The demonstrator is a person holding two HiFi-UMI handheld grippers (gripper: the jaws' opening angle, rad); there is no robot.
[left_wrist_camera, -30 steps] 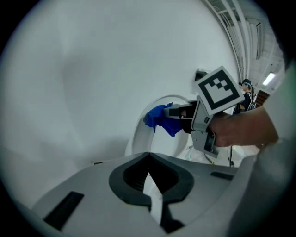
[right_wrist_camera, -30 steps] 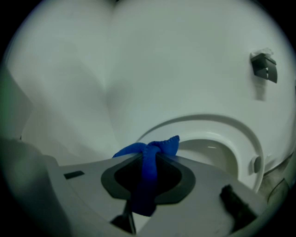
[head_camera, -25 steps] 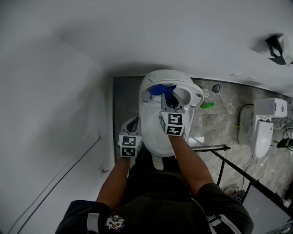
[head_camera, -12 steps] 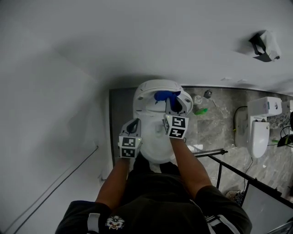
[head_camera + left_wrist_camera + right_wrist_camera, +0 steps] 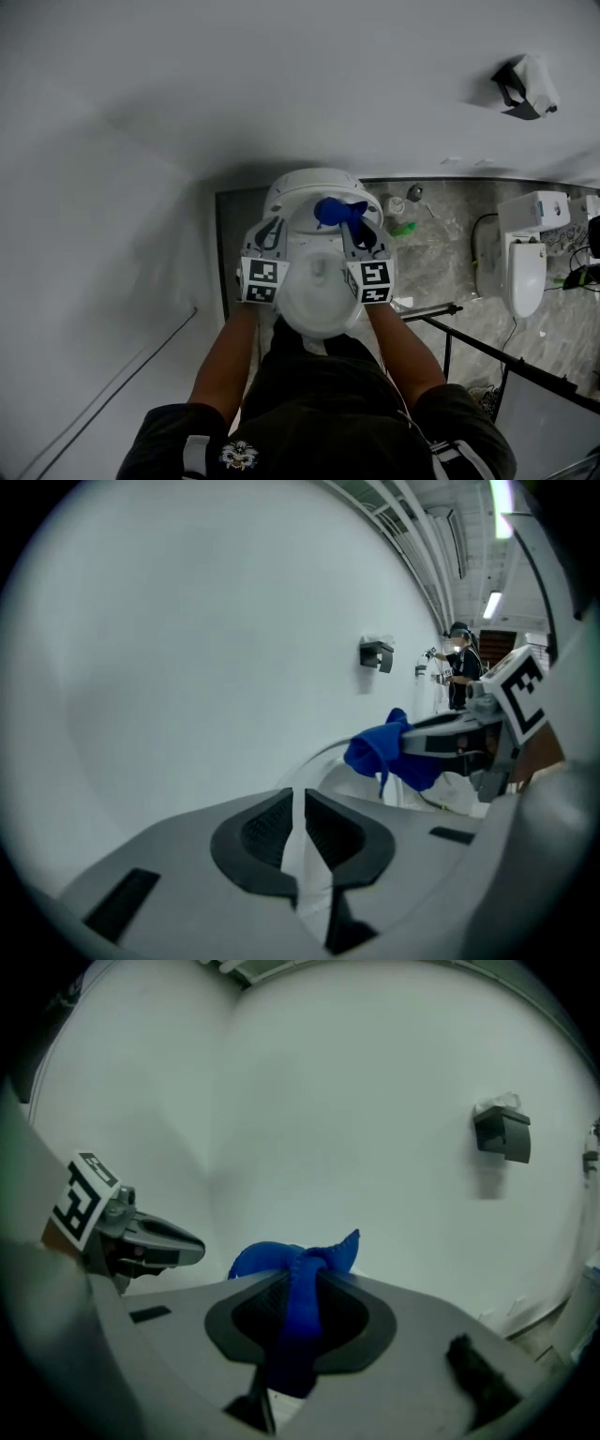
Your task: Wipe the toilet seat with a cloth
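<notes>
Below me stands a white toilet, its seat (image 5: 311, 298) a pale oval between my arms. My right gripper (image 5: 353, 228) is shut on a bunched blue cloth (image 5: 335, 210) and holds it over the back of the bowl. That cloth (image 5: 296, 1274) fills the slot between the right jaws and bulges out ahead of them. My left gripper (image 5: 273, 234) hovers at the seat's left rim, level with the right one. Its jaws are opening: a thin slit shows white between the pads (image 5: 267, 829), with nothing gripped. From the left gripper view the cloth (image 5: 387, 757) hangs just ahead to the right.
White walls close in on the left and behind the toilet. A black paper holder (image 5: 521, 86) hangs on the wall. To the right are a marble floor, a green object (image 5: 403, 228), a second toilet (image 5: 525, 267) and a black metal rail (image 5: 469, 342).
The left gripper rose from beside the bowl to the seat's left rim. The right gripper shifted slightly right and nearer, the cloth still in it. The head view tilted.
</notes>
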